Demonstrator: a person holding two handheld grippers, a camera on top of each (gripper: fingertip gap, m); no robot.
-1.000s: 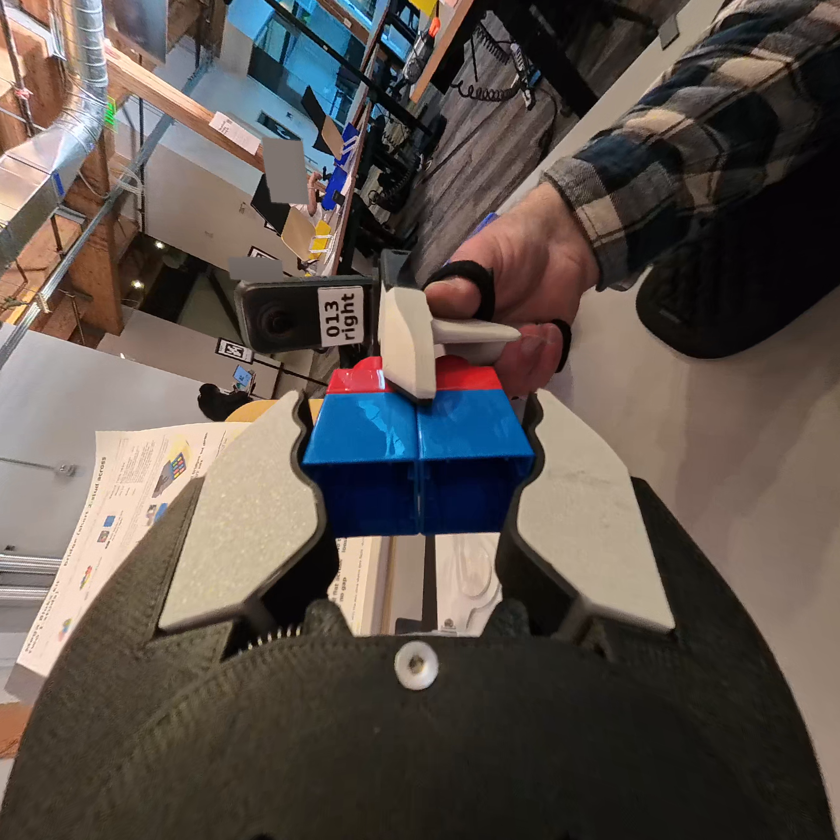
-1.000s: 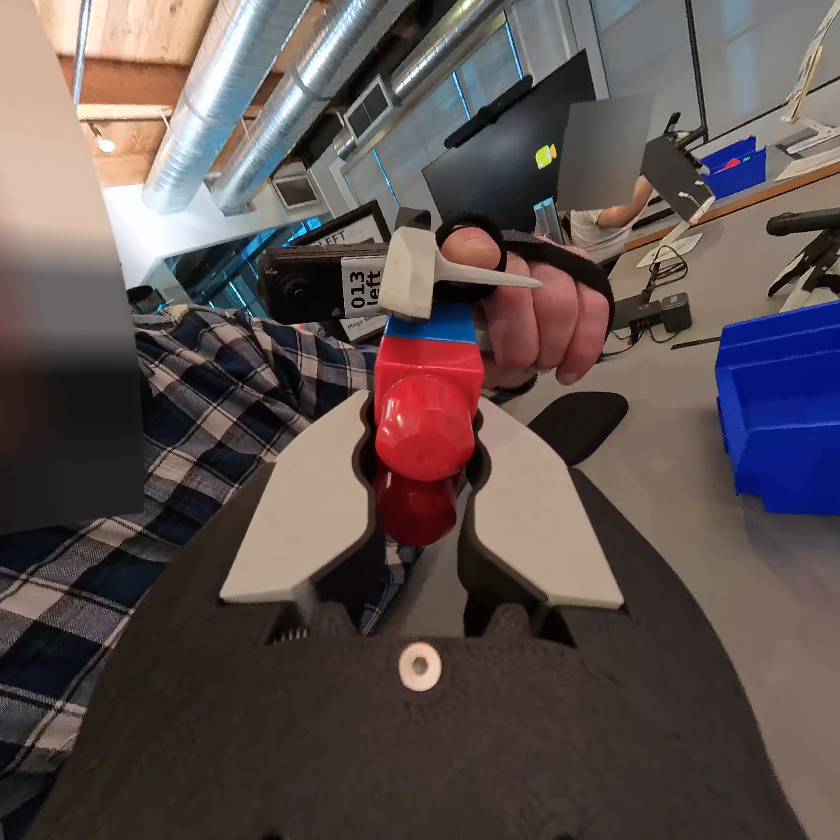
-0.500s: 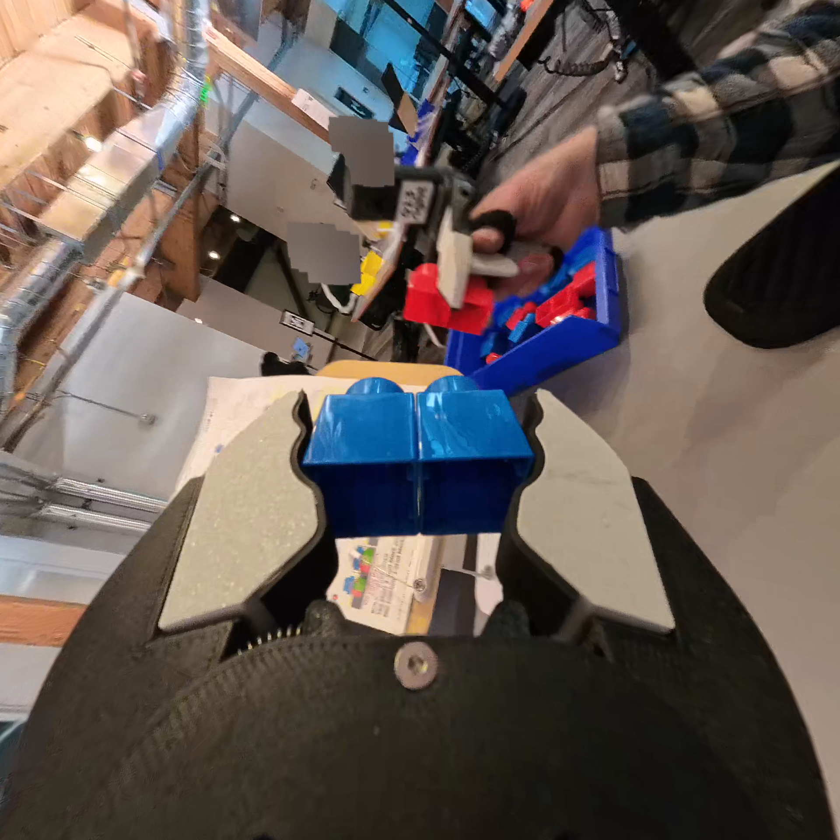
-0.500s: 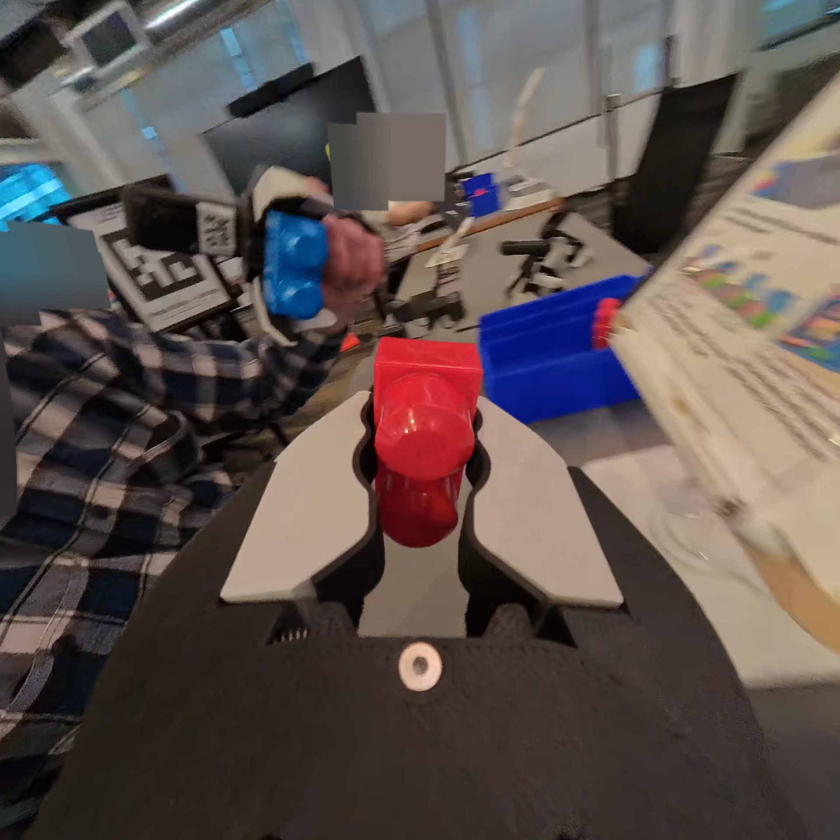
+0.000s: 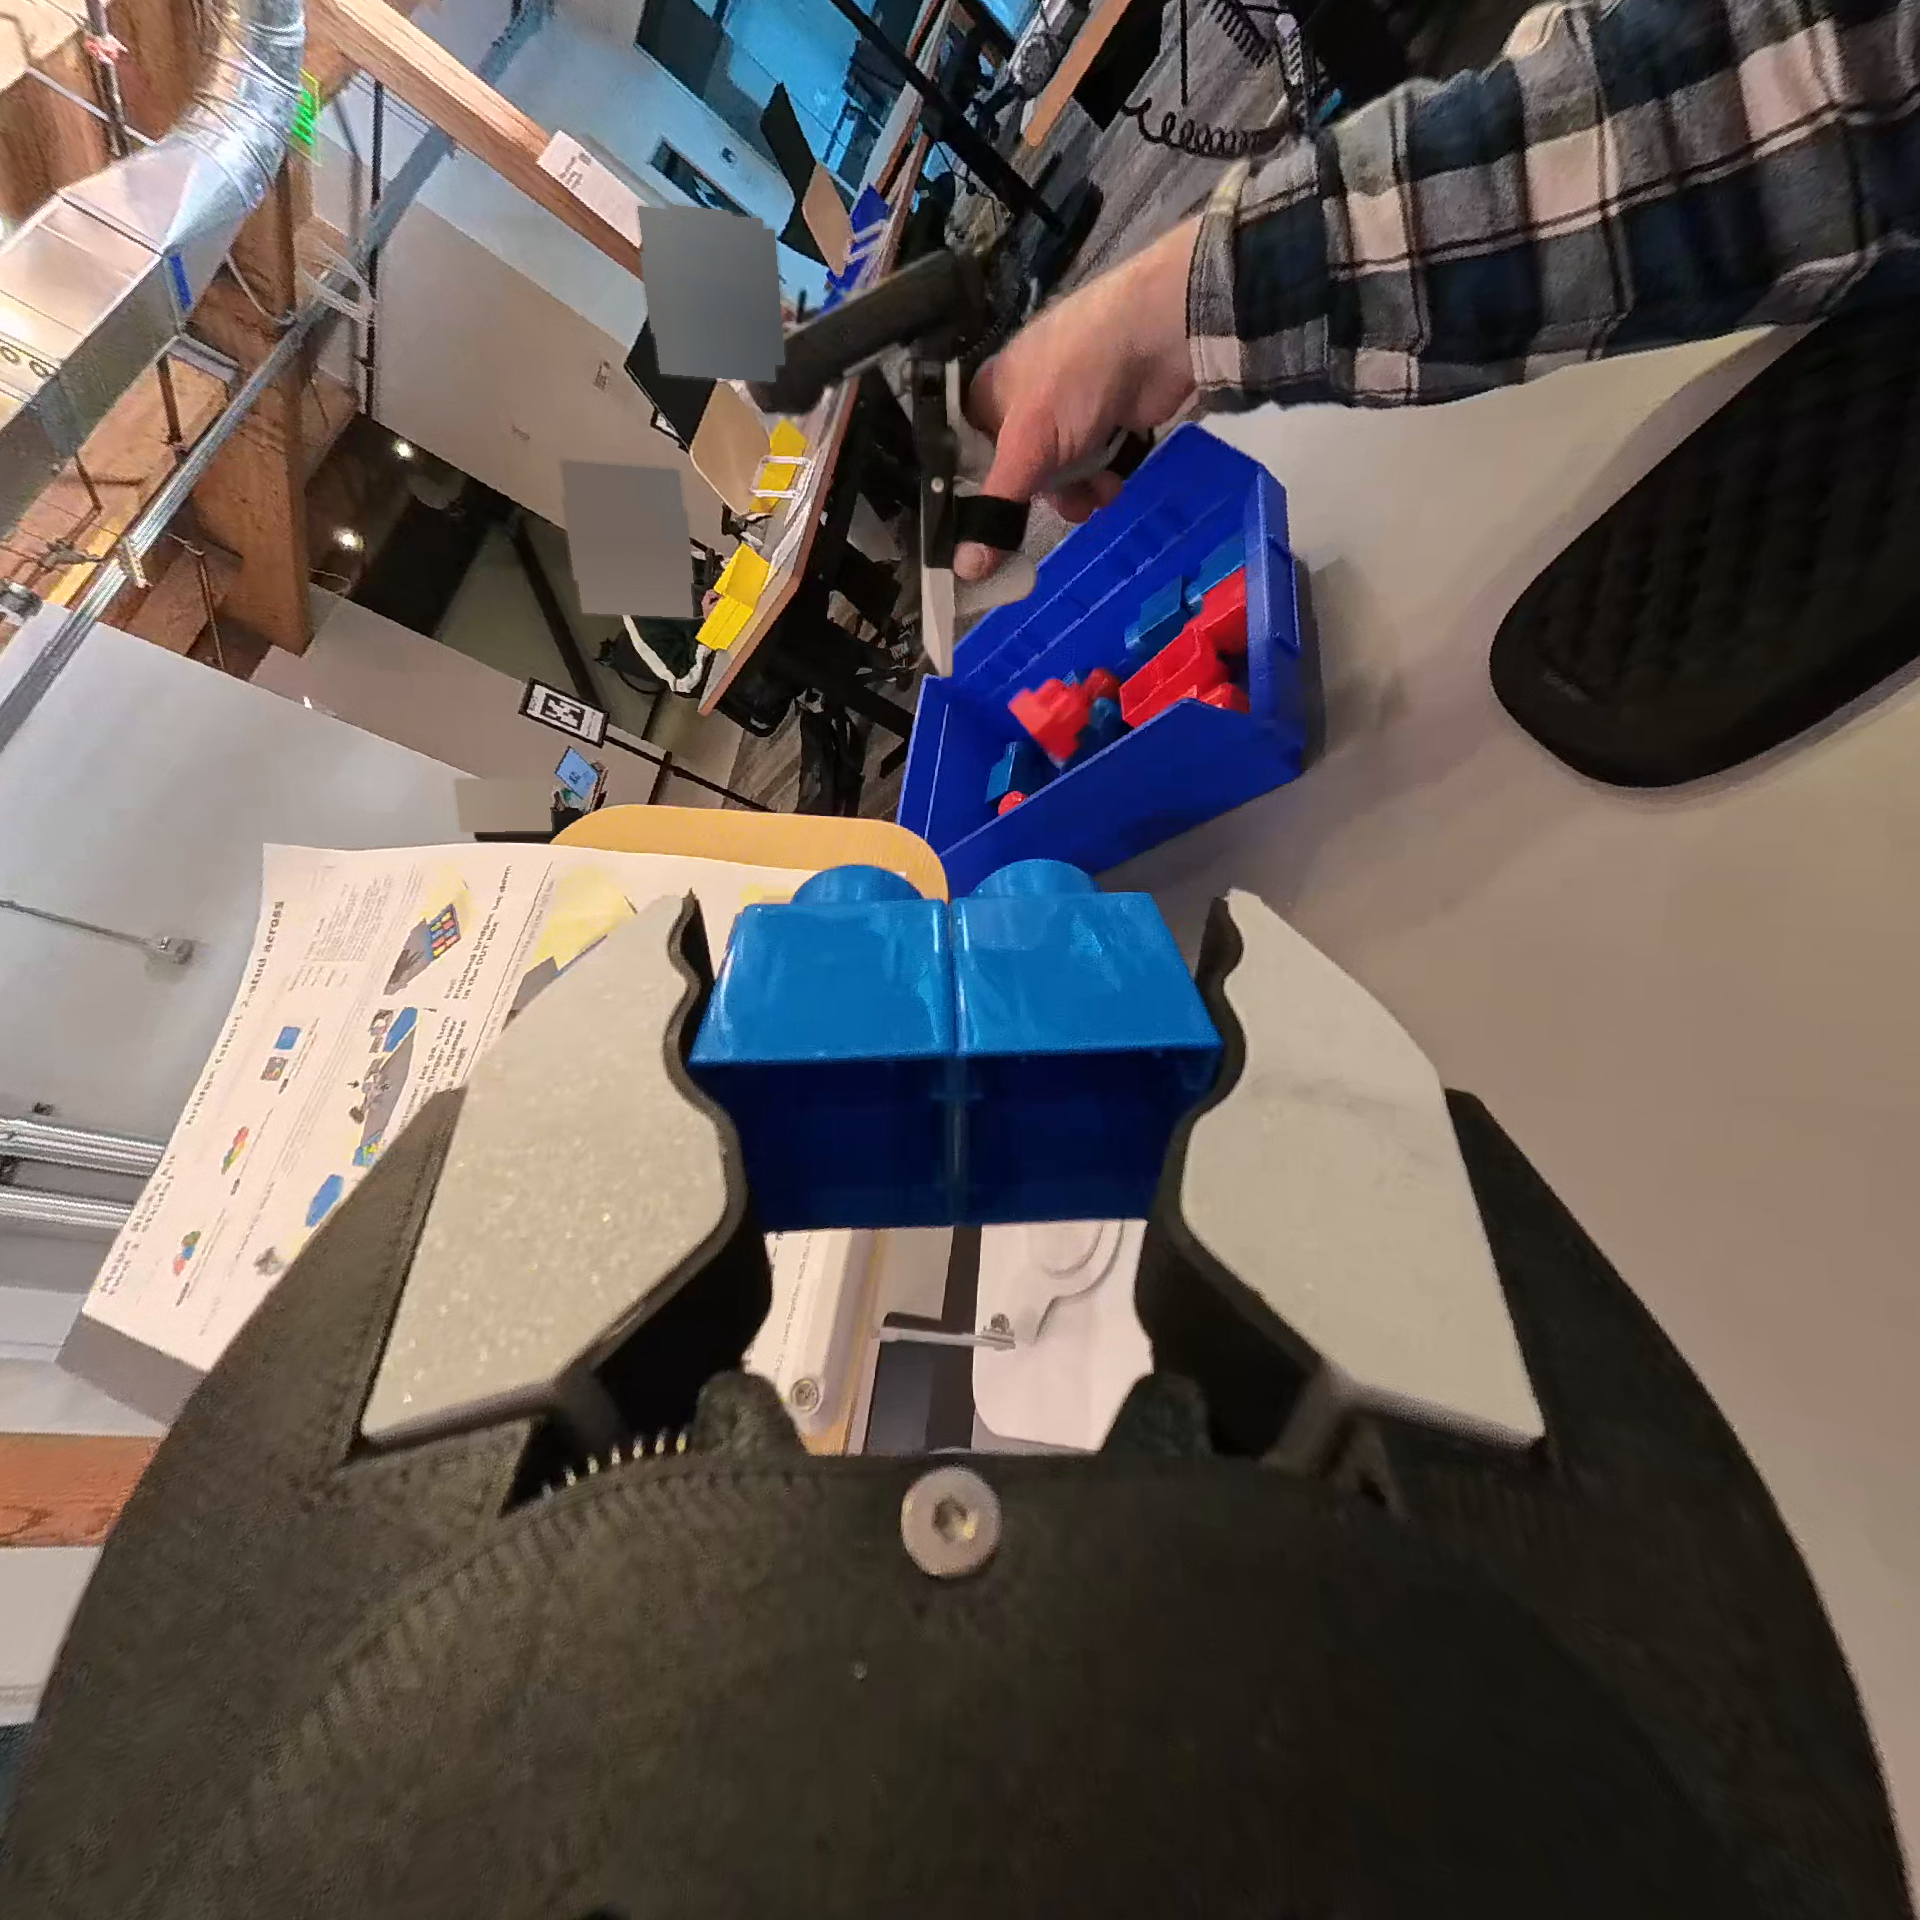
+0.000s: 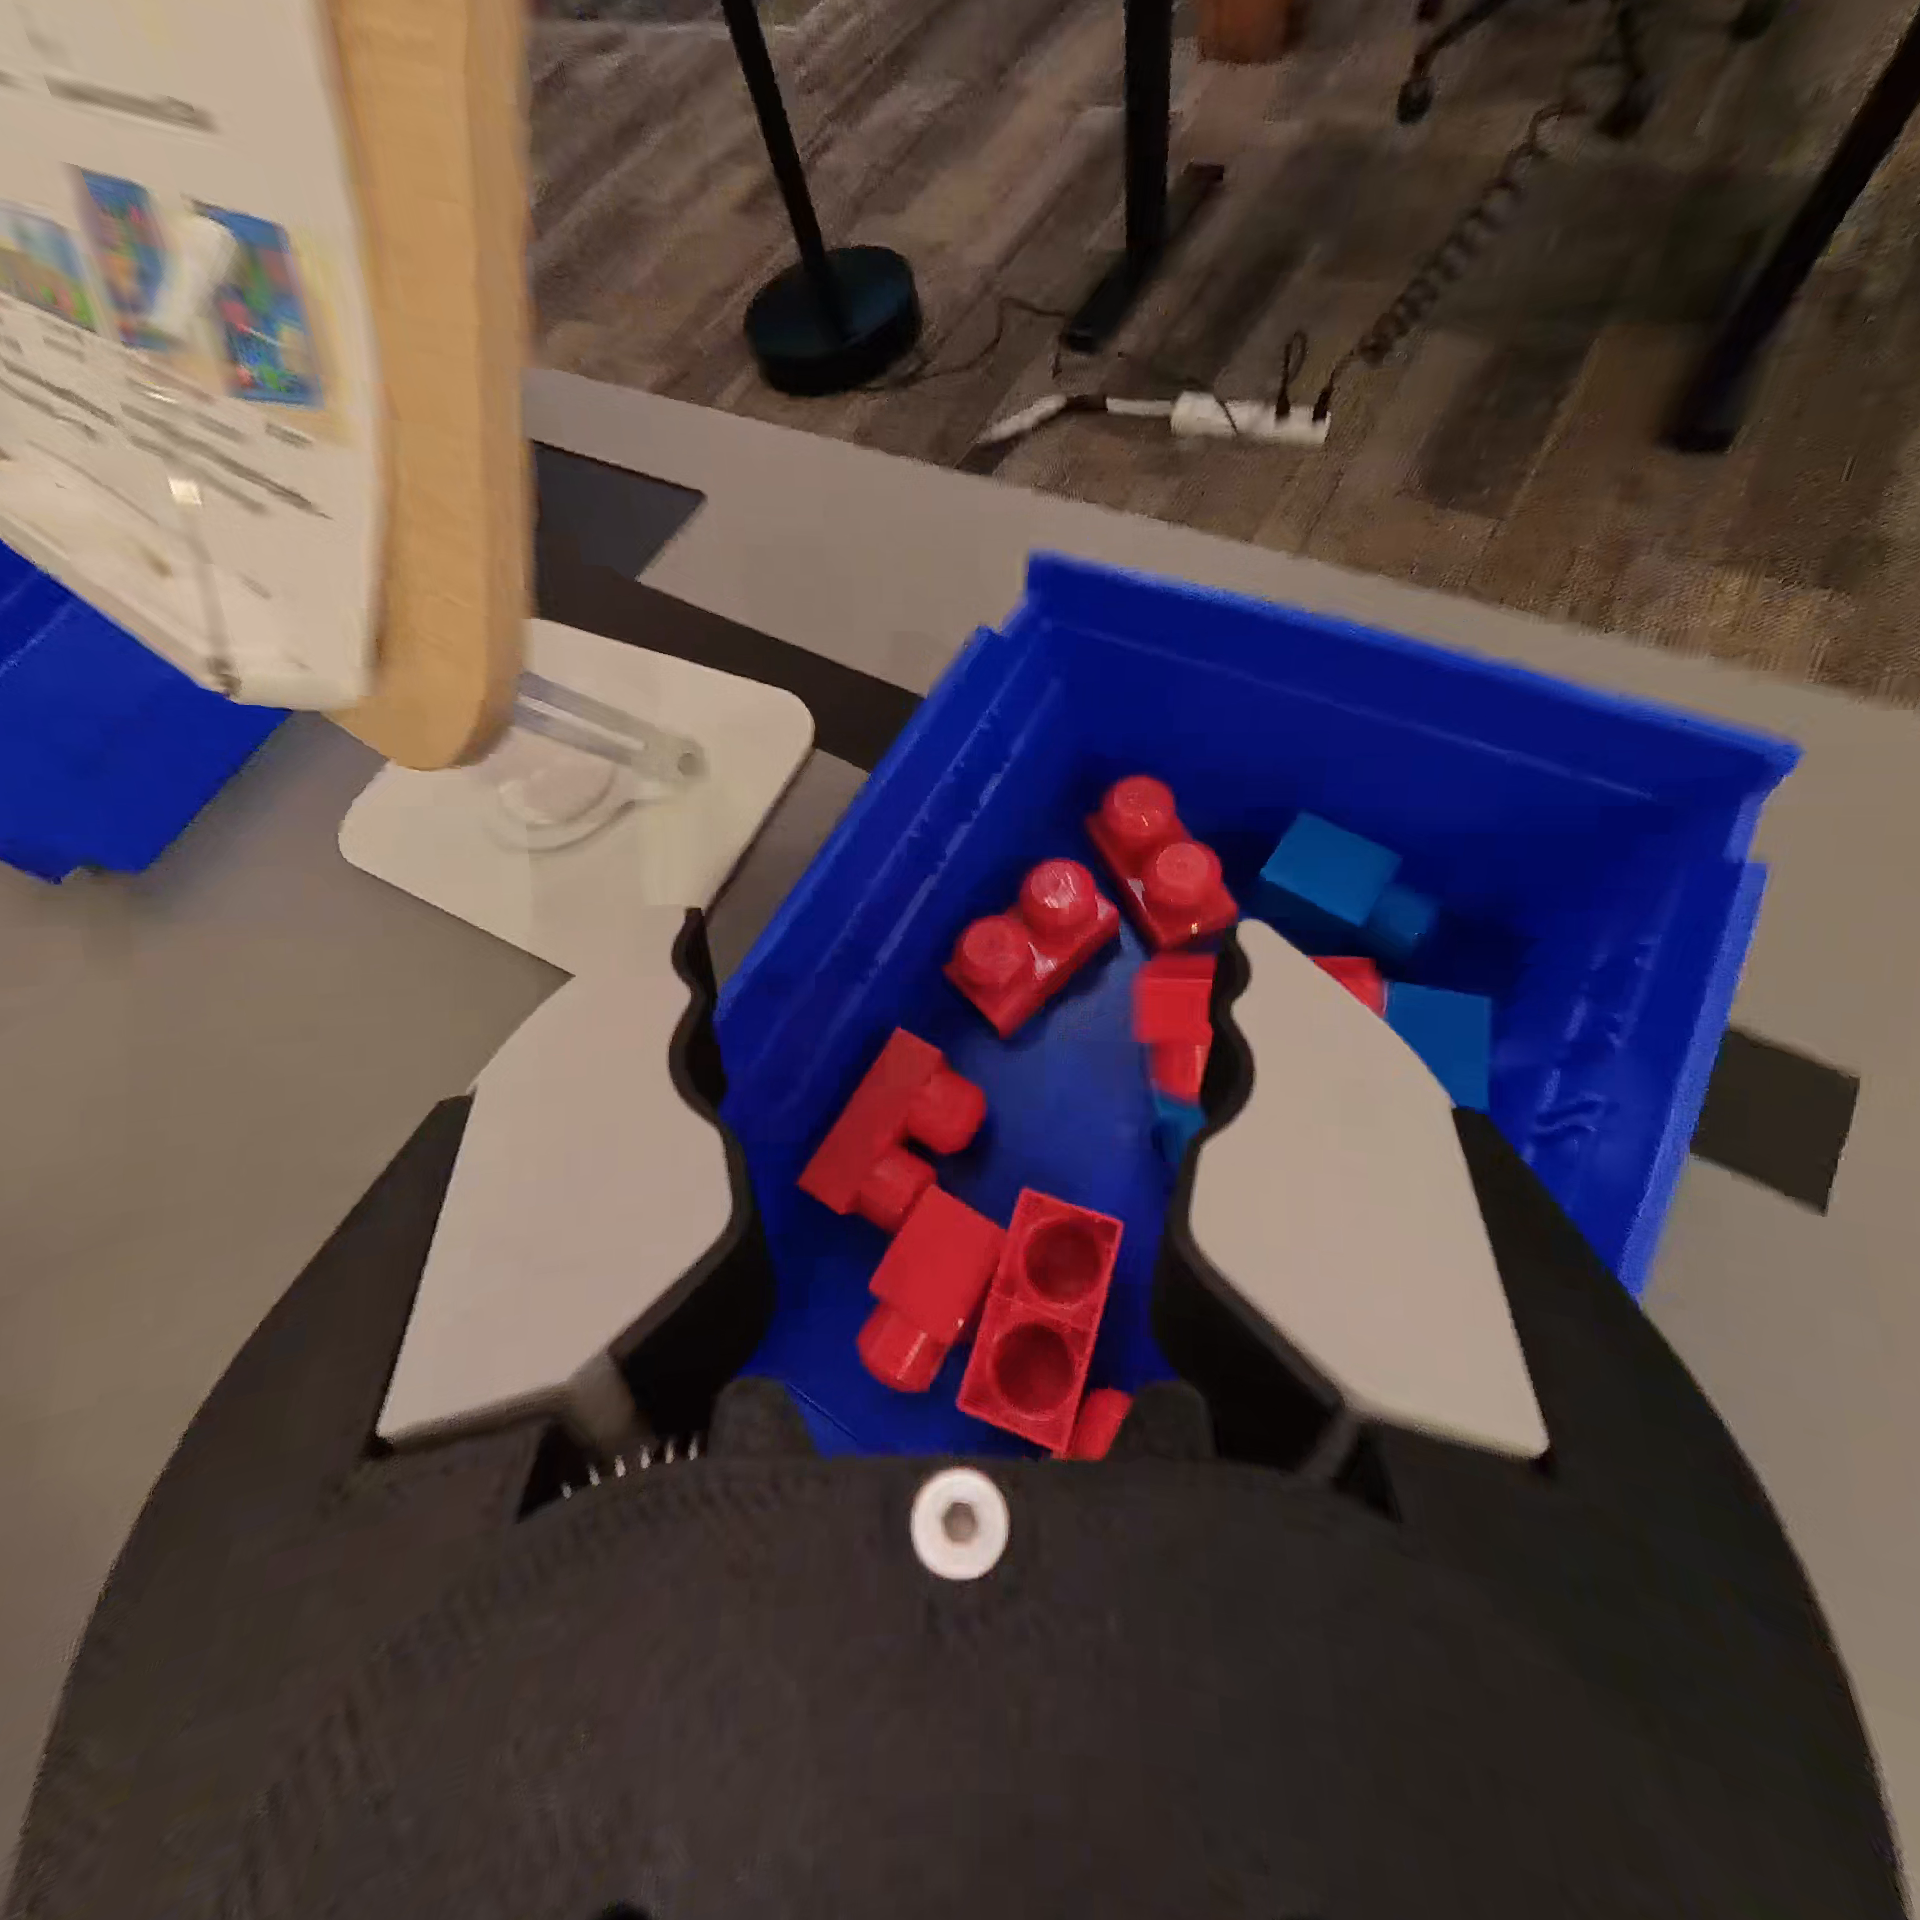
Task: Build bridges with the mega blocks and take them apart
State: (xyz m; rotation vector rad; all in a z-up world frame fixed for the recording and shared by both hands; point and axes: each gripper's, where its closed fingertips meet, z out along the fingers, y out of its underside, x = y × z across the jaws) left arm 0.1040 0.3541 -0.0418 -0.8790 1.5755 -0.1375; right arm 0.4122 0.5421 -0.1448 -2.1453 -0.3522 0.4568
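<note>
My left gripper is shut on a blue two-stud block and holds it above the grey table, studs pointing away. My right gripper is open and empty, hovering over a blue bin of several red and blue blocks. A blurred red block is in the bin beside my right fingertip. In the left wrist view the right gripper hangs over the same bin, and a blurred red block lies inside it.
A printed instruction sheet on a wooden board stands on a white base left of the bin. A second blue bin is at the far left. A black pad lies on the table to the right. My right fingertips sit around 40 cm from my left ones.
My right gripper pulled the red block off the blue one, swung over the bin, and opened; the red block left its grasp into the bin. My left gripper kept hold of the blue block.
</note>
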